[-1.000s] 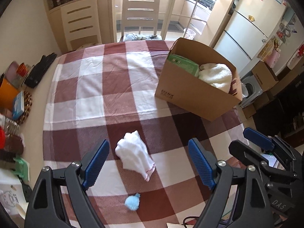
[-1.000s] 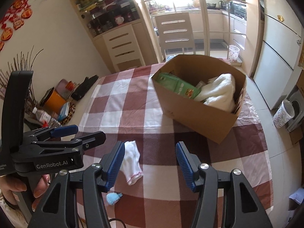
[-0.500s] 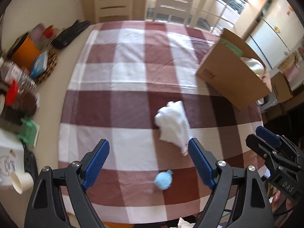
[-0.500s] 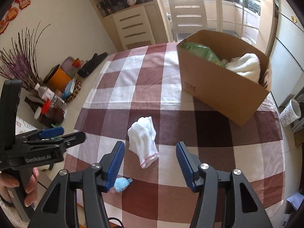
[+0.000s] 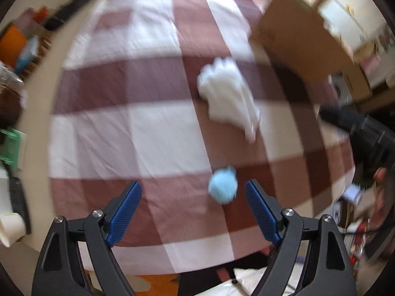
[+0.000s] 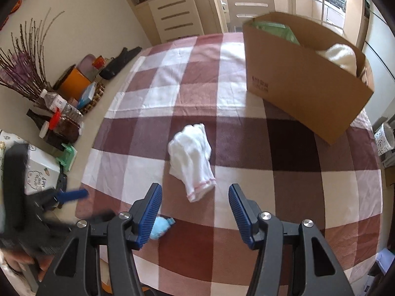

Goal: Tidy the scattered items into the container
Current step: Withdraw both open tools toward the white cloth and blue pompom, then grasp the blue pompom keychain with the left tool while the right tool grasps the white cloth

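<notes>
A small light-blue fluffy ball (image 5: 222, 185) lies on the checked tablecloth near the table's front edge. My left gripper (image 5: 192, 197) hangs open above it, the ball just inside the right blue pad, untouched. A crumpled white cloth (image 5: 229, 96) lies further in. In the right wrist view the white cloth (image 6: 191, 155) sits just ahead of my open right gripper (image 6: 195, 202), nothing between its pads. The blue ball (image 6: 160, 225) peeks out beside the left pad. A cardboard box (image 6: 303, 83) stands at the back right, holding a green pack and a white towel.
Bottles, an orange tin, a basket and dried twigs (image 6: 61, 103) crowd the table's left edge. A white carton (image 6: 39, 175) stands at the near left. A chair and drawers lie beyond the far edge. The left view is motion-blurred.
Both grippers have sunk toward the table. The left view swung left and down, so the blue ball now sits between its fingers. The white cloth has come closer to the right gripper.
</notes>
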{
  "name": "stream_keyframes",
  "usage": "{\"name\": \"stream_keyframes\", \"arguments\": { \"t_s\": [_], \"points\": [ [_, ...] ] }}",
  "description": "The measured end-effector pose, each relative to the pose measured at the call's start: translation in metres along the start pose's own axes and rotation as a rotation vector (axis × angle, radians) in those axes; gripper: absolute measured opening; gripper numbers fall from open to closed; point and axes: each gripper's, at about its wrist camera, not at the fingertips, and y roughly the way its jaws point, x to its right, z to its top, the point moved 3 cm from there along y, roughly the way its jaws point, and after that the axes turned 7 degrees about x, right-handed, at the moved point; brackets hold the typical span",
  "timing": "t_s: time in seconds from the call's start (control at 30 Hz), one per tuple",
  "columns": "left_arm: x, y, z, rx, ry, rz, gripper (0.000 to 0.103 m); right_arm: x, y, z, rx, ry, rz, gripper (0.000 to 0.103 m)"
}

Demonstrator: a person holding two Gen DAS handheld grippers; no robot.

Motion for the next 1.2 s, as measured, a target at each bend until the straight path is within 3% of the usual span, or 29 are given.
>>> {"name": "stream_keyframes", "arguments": {
  "t_s": [0.1,0.2,0.5,0.77,0.9,1.1,1.17,1.2],
  "points": [
    [0.007,0.030,-0.016,-0.050,-0.008,-0.033,0.087,0.011,0.013,-0.008,-0.028,0.012,-0.011,0.058],
    [0.016,0.044,-0.020,-0.044,-0.002,-0.060,0.087,0.018,0.024,-0.012,-0.056,0.024,-0.008,0.058],
    [0.021,0.076,-0.016,-0.062,-0.010,-0.015,0.081,0.011,0.058,-0.002,-0.091,-0.024,0.040,0.058],
    [0.016,0.075,-0.015,-0.041,-0.040,0.003,0.075,-0.024,0.117,0.017,-0.131,-0.167,0.099,0.058],
    [0.005,0.071,-0.016,-0.032,-0.098,0.000,0.070,-0.025,0.144,0.015,-0.180,-0.168,0.104,0.058],
    [-0.003,0.065,-0.018,-0.008,-0.178,-0.017,0.060,-0.026,0.152,0.011,-0.183,-0.172,0.133,0.058],
    [-0.003,0.062,-0.018,-0.002,-0.187,-0.018,0.055,-0.023,0.152,0.013,-0.182,-0.150,0.140,0.051],
    [-0.002,0.061,-0.019,0.001,-0.189,-0.019,0.052,-0.021,0.153,0.014,-0.184,-0.137,0.145,0.041]
  ]
}}
